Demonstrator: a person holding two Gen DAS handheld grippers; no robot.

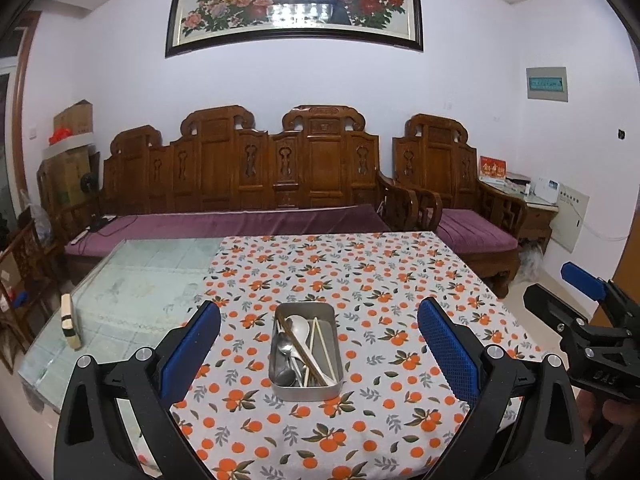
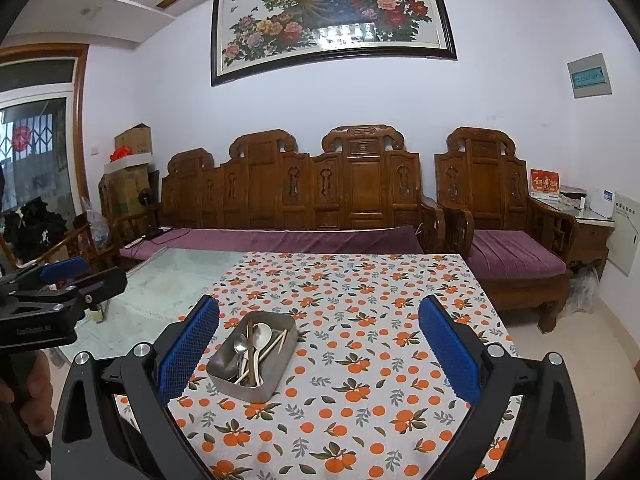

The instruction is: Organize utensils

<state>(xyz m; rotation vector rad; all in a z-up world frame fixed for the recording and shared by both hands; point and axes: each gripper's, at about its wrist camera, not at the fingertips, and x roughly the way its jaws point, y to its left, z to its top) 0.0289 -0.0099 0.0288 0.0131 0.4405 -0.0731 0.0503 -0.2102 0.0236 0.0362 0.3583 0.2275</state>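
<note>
Where the utensils point(image 1: 301, 350) lay at this moment, all of them sat together inside a rectangular metal tin point(image 1: 307, 390) near the middle of the orange-patterned tablecloth point(image 1: 360, 280): a white spoon point(image 1: 299, 326), metal spoons point(image 1: 285, 346), pale chopsticks point(image 1: 322, 344) and a brown pair point(image 1: 298, 346), crossed over one another in no clear order. The scene fitted either a tin of mixed utensils awaiting sorting or one into which they had been gathered; the views did not settle which. The left gripper point(image 1: 319, 354) hovered just short of the tin, jaws spread wide and grasping nothing, the tin framed between its blue pads point(image 1: 192, 346). The right gripper point(image 2: 318, 354) likewise stood released and empty, with the tin nearer its left pad point(image 2: 188, 344). Beyond the cloth to the tin's left lay bare glass tabletop point(image 1: 132, 280); behind the table stood a carved wooden sofa point(image 1: 240, 168). Judged hazards: the overlapping pieces could let one lifted utensil drag or flip a neighbour out; thin chopsticks could slip from broad pads; and a light tin on loose cloth might slide or tip if a pad struck its wall.
</note>
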